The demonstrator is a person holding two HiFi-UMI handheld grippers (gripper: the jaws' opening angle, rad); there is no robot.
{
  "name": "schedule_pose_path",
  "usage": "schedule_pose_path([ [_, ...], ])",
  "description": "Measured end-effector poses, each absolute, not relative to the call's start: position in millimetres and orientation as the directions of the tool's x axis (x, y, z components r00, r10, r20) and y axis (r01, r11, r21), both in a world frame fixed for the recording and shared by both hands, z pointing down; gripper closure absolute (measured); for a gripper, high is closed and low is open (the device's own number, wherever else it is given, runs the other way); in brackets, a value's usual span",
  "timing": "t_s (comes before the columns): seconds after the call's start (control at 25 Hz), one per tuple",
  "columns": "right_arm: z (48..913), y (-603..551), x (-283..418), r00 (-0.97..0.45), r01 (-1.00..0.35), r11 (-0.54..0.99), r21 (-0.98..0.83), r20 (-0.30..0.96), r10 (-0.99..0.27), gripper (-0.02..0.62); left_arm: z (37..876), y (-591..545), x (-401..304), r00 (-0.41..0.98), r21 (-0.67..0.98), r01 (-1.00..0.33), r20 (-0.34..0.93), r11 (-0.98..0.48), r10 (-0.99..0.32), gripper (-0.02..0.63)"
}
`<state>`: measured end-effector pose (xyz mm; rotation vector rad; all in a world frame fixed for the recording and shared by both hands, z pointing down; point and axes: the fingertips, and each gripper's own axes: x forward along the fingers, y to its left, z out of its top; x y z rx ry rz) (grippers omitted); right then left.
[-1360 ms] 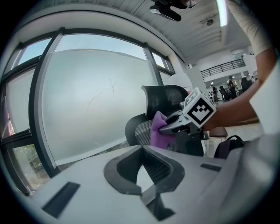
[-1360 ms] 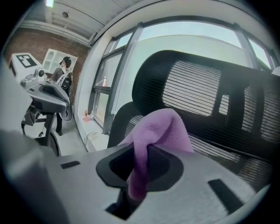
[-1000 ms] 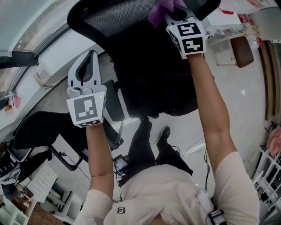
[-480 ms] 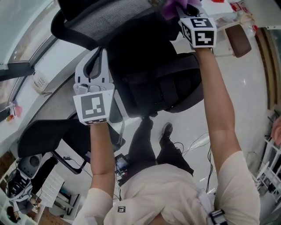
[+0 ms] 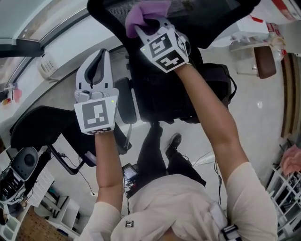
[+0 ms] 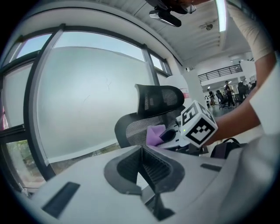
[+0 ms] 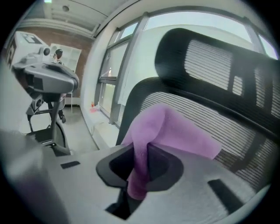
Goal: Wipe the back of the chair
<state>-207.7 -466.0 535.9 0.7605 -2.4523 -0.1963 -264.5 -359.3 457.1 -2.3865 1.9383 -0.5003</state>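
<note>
A black office chair with a mesh back stands in front of me, its headrest above the back. My right gripper is shut on a purple cloth and holds it against the mesh back near its left side. In the left gripper view the cloth shows pressed on the mesh beside the right gripper's marker cube. My left gripper hangs to the left of the chair, jaws together with nothing between them, touching nothing.
The chair's seat and base lie below the grippers. A second dark chair stands at the lower left. A white window ledge runs behind. A table with a brown item is at the right. My legs and shoes are on the floor.
My right gripper has swept the purple cloth leftward across the chair back, from its right side to its left. The left gripper has stayed about where it was.
</note>
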Motion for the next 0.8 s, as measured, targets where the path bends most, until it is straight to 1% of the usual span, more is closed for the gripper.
schedule_pose_path([
  [0.08, 540, -458, -223, -0.694, -0.462, 0.839, 0.287, 0.473, -0.543, 0.545, 458, -353, -278, 0.152, -0.222, -0.954, 0.223, -0.203, -0.963, 0.597],
  [0.16, 539, -459, -225, -0.691, -0.47, 0.835, 0.285, 0.469, -0.549, 0.545, 458, -351, -285, 0.142, -0.224, -0.956, 0.206, -0.188, -0.968, 0.597],
  [0.36, 534, -482, -192, -0.636, -0.549, 0.784, 0.291, 0.462, -0.617, 0.545, 459, -362, -277, 0.17, -0.21, -0.955, 0.195, -0.211, -0.966, 0.597],
  [0.44, 534, -494, -159, -0.597, -0.594, 0.749, 0.294, 0.462, -0.655, 0.545, 460, -375, -254, 0.212, -0.198, -0.948, 0.19, -0.249, -0.959, 0.597],
  [0.56, 533, -518, -88, -0.512, -0.675, 0.673, 0.302, 0.465, -0.722, 0.545, 459, -399, -204, 0.296, -0.179, -0.928, 0.183, -0.328, -0.938, 0.597],
  [0.72, 532, -553, 31, -0.327, -0.815, 0.497, 0.298, 0.472, -0.819, 0.545, 459, -421, -134, 0.41, -0.167, -0.882, 0.194, -0.442, -0.891, 0.597],
  [0.8, 533, -560, 84, -0.245, -0.864, 0.412, 0.289, 0.474, -0.846, 0.545, 463, -423, -103, 0.452, -0.163, -0.86, 0.195, -0.483, -0.871, 0.597],
])
